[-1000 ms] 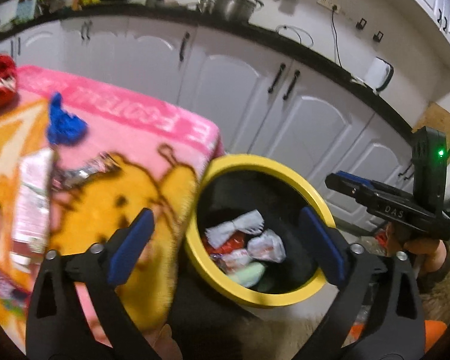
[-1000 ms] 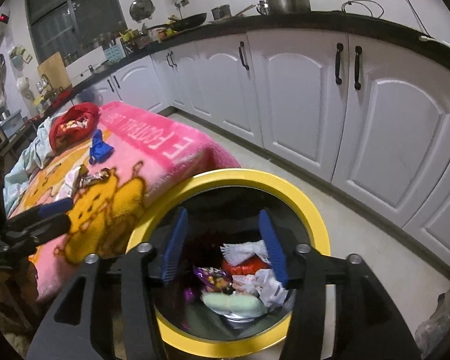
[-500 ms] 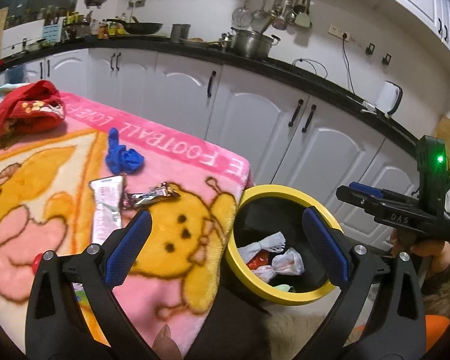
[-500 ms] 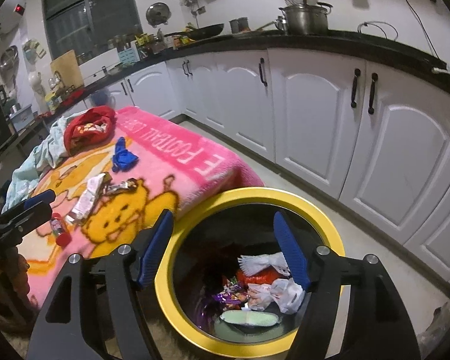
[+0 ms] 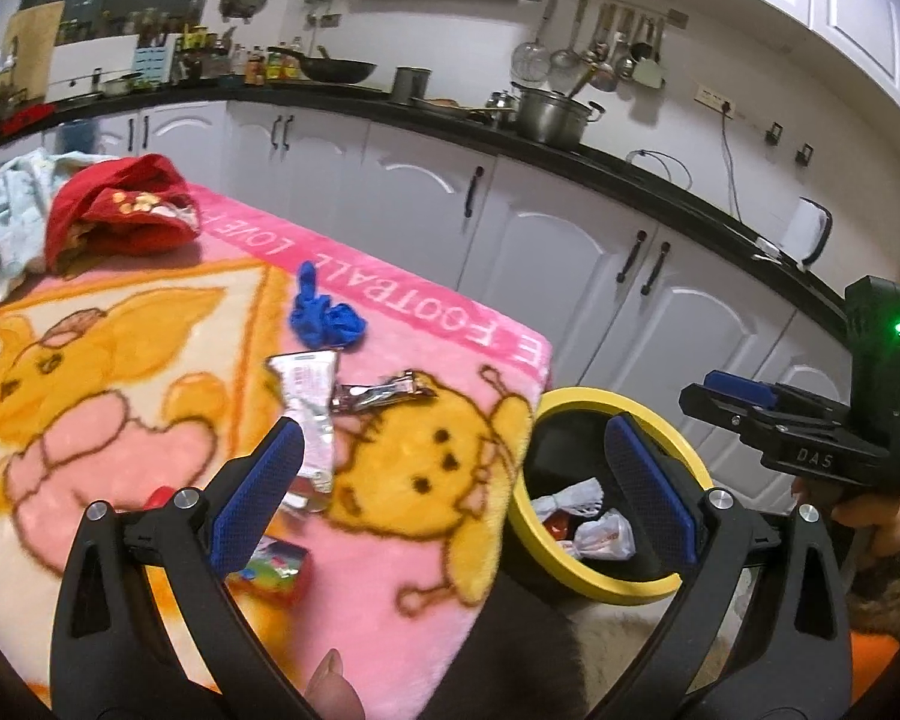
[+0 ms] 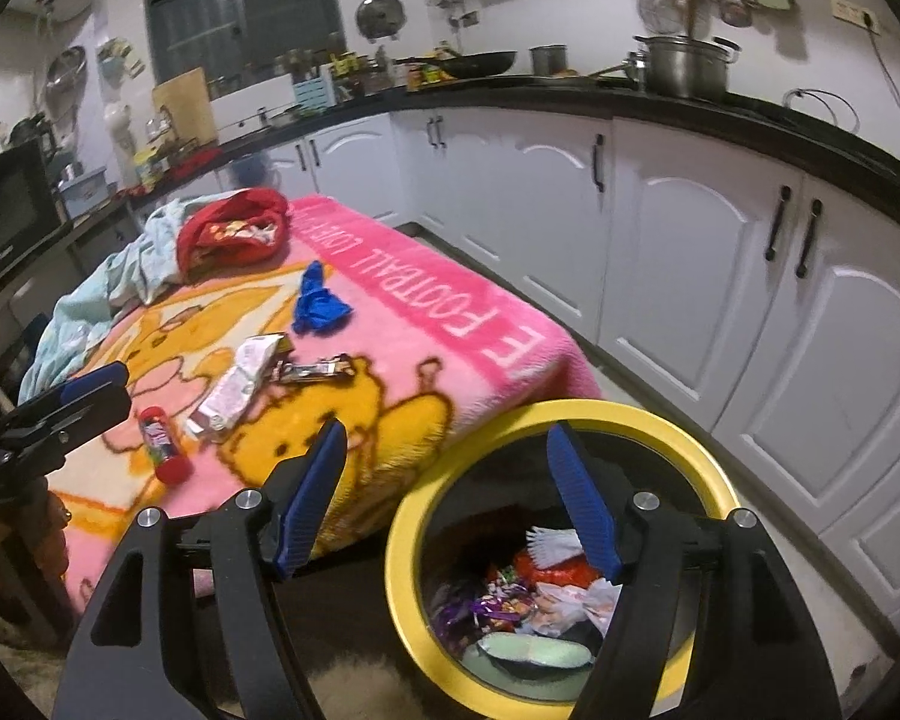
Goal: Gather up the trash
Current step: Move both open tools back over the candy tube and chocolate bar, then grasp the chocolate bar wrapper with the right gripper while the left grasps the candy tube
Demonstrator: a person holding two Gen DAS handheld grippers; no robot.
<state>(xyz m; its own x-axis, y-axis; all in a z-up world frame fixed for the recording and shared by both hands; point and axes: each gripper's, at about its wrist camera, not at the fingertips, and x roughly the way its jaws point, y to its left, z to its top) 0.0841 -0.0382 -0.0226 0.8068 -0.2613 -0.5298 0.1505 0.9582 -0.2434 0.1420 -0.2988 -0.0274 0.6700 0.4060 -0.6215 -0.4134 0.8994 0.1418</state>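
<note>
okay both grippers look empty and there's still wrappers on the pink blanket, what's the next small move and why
Probably move the right gripper, open and empty, from the yellow-rimmed bin toward the shiny wrapper on the blanket. That wrapper looks the closest to the bin of the trash left out, beside the white packet; the left gripper is empty too.

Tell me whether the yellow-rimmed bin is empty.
Not empty: the bin holds wrappers over its bottom, well below the rim.

Left hand-held gripper point(image 5: 450, 492) jaws wide apart and empty, right hand-held gripper point(image 6: 450, 498) likewise, both angled downward
</note>
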